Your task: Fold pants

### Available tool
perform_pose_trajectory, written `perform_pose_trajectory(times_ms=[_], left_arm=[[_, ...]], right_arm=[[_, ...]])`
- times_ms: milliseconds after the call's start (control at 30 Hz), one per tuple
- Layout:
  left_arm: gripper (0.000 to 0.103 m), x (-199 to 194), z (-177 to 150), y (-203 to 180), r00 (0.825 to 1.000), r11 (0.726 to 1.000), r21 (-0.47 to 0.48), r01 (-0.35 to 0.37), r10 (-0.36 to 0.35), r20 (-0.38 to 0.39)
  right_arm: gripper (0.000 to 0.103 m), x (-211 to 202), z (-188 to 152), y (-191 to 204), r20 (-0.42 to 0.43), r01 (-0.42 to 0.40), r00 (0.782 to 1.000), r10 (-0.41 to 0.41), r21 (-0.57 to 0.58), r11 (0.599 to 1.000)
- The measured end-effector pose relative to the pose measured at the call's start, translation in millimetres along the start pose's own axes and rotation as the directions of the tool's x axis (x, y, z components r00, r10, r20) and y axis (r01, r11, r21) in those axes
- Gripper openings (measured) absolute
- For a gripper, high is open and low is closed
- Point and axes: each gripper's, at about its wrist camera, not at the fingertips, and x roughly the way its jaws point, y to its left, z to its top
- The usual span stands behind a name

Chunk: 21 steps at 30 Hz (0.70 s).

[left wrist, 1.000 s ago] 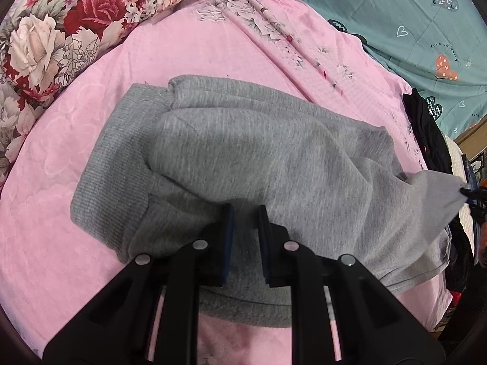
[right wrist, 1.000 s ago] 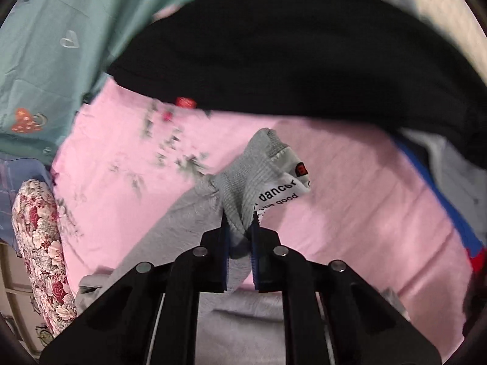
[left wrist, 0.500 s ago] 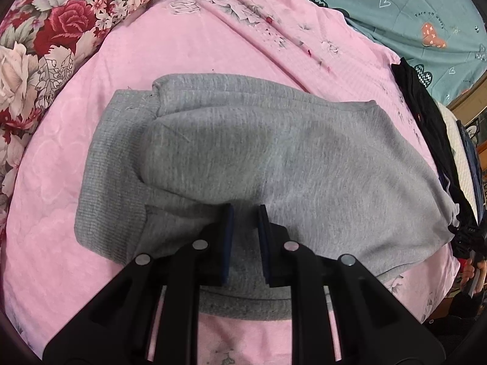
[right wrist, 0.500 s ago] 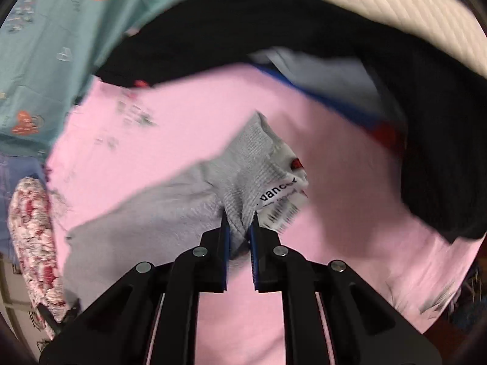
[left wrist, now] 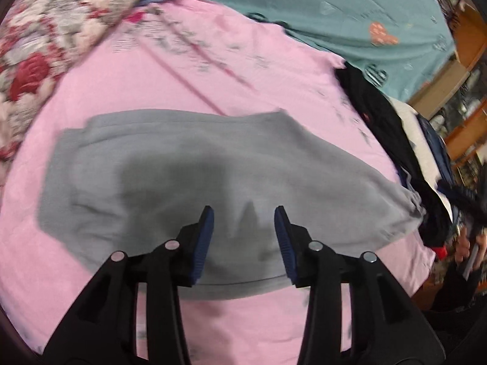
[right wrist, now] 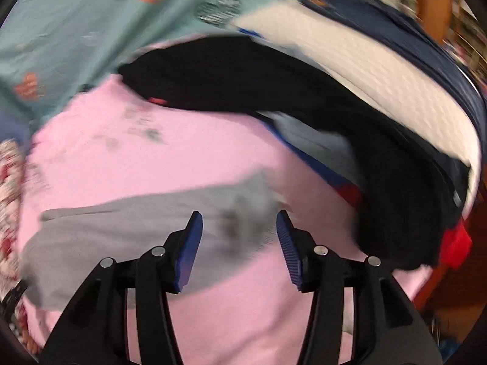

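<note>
The grey pants (left wrist: 194,182) lie folded across the pink bedsheet (left wrist: 213,91). My left gripper (left wrist: 243,219) hovers above their near edge, its jaws opening, and the blue pads (left wrist: 205,228) press on nothing. In the right wrist view the waistband end of the pants (right wrist: 188,216) rests flat on the sheet. My right gripper (right wrist: 239,222) is lifted over that end, its jaws opening with no cloth between them. Both views are motion-blurred.
A floral quilt (left wrist: 45,39) bunches at the far left and a teal sheet (left wrist: 350,9) covers the back. Black clothes (right wrist: 274,97) and a white and navy stack (right wrist: 380,73) pile along the right side. A person's hand (left wrist: 468,243) shows at the right edge.
Both grippers let go of the grey pants and their jaws spread. Both lifted and pulled back. The waistband end that the right gripper held up now lies flat on the sheet.
</note>
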Motion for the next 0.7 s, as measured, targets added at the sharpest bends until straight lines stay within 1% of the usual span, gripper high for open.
perform_pose_trajectory(times_ms=[33,67,100,167,200,267,333,433,467,533,567,700], left_arm=[[0.041,10,-1,-10,1.0,1.0,0.012,0.019,-0.019,-0.02],[0.041,22,-4,-19,0.998,0.999,0.027,0.032,-0.031,-0.047],[0.041,34,-7,-26,0.997,0.999,0.039,0.03,-0.027,-0.073],[0.041,57,-15,-33,0.992,0.999,0.051,-0.003,0.01,-0.126],[0.041,65,-19,-34,0.989,0.998,0.053,-0.021,0.029,-0.142],[0.043,64,-25,-36,0.994,0.997,0.071,-0.034,0.042,-0.104],[0.043,62,-27,-36,0.995,0.997,0.067,-0.035,0.041,-0.092],[0.043,60,-29,-32,0.996,0.999,0.048,-0.015,0.019,-0.089],[0.043,59,-29,-30,0.996,0.999,0.045,-0.008,0.012,-0.09],[0.043,59,-29,-28,0.996,0.999,0.046,0.003,0.001,-0.093],[0.043,59,-29,-27,0.995,0.999,0.046,0.008,-0.004,-0.095],[0.043,59,-28,-26,0.994,0.999,0.045,0.024,-0.019,-0.105]], right_arm=[[0.053,4,6,26,-0.016,-0.082,0.997,0.081,-0.061,0.995],[0.054,12,11,57,-0.045,-0.149,0.989,0.144,-0.127,0.981],[0.054,20,13,83,-0.078,-0.201,0.979,0.189,-0.182,0.963],[0.054,44,18,151,-0.176,-0.334,0.94,0.292,-0.308,0.891],[0.054,55,19,176,-0.213,-0.373,0.925,0.315,-0.341,0.863],[0.054,83,23,234,-0.3,-0.445,0.889,0.345,-0.391,0.806],[0.053,106,23,279,-0.359,-0.48,0.868,0.343,-0.431,0.764],[0.053,139,15,330,-0.414,-0.478,0.865,0.284,-0.509,0.716],[0.052,150,11,342,-0.431,-0.471,0.865,0.256,-0.525,0.709],[0.047,164,6,352,-0.447,-0.449,0.87,0.208,-0.544,0.709],[0.043,168,2,351,-0.449,-0.437,0.874,0.187,-0.554,0.709],[0.04,182,-3,355,-0.45,-0.418,0.878,0.159,-0.562,0.714]])
